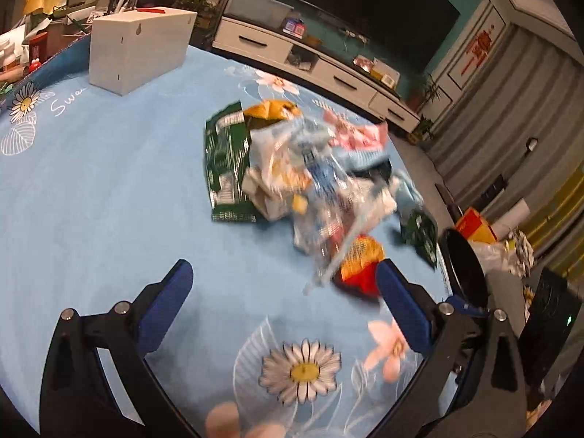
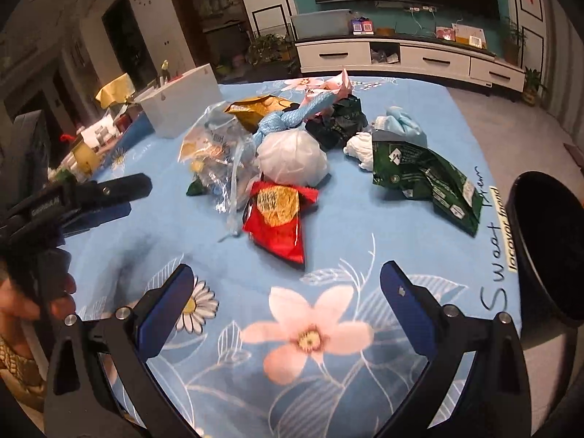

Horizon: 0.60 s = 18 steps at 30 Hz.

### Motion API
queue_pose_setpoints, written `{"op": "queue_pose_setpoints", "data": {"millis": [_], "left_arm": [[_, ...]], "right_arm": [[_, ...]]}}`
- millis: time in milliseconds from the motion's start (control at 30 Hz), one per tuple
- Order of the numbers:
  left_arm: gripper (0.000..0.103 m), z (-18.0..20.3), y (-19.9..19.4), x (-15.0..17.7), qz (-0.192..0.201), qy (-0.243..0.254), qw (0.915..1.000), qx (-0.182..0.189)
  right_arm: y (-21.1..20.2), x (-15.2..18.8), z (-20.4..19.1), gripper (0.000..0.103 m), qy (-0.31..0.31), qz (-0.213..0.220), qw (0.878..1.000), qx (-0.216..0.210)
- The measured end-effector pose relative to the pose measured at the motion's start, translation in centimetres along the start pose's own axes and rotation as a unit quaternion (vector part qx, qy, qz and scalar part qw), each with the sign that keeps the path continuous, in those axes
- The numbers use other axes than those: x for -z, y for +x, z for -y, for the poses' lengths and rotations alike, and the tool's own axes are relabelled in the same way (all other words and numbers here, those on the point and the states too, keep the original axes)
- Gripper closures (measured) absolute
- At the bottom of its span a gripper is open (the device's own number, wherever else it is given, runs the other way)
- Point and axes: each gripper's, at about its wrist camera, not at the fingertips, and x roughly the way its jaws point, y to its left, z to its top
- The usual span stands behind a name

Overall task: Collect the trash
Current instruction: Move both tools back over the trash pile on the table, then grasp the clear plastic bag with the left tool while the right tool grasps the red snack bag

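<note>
On the flowered tabletop (image 2: 365,226) the red packet (image 2: 279,219) lies straight ahead of the right gripper (image 2: 286,288), nearer than the left gripper (image 1: 284,281), both with fingers wide and empty.

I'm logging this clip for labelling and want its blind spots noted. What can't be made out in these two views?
- Trash pile, left wrist view: motion blur smears the middle wrappers.
- Black bin, right wrist view: cut off by the frame edge; the inside is too dark to see any contents.
- Red snack bag, left wrist view: partly behind the left hand-held gripper finger.
- White box, right wrist view: closed, contents unseen.
</note>
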Motion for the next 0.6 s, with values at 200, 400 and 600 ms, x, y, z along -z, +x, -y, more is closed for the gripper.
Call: {"op": "queue_pose_setpoints", "data": {"millis": [200, 400, 600], "left_arm": [[0.004, -0.4, 2.5, -2.6, 0.018, -0.009, 0.9998, -0.005], [0.023, -0.6, 4.3, -4.7, 0.029, -0.004, 0.9996, 0.0], [0.051, -0.6, 6.4, -5.5, 0.009, 0.006, 0.9999, 0.006]], "right_arm": [[1.9, -1.8, 0.3, 0.003, 0.0, 0.012, 1.0, -0.006], [4.3, -2.9, 0.5, 0.014, 0.002, 0.006, 1.0, -0.013], [6.2, -3.1, 0.3, 0.026, 0.001, -0.011, 1.0, -0.022]]}}
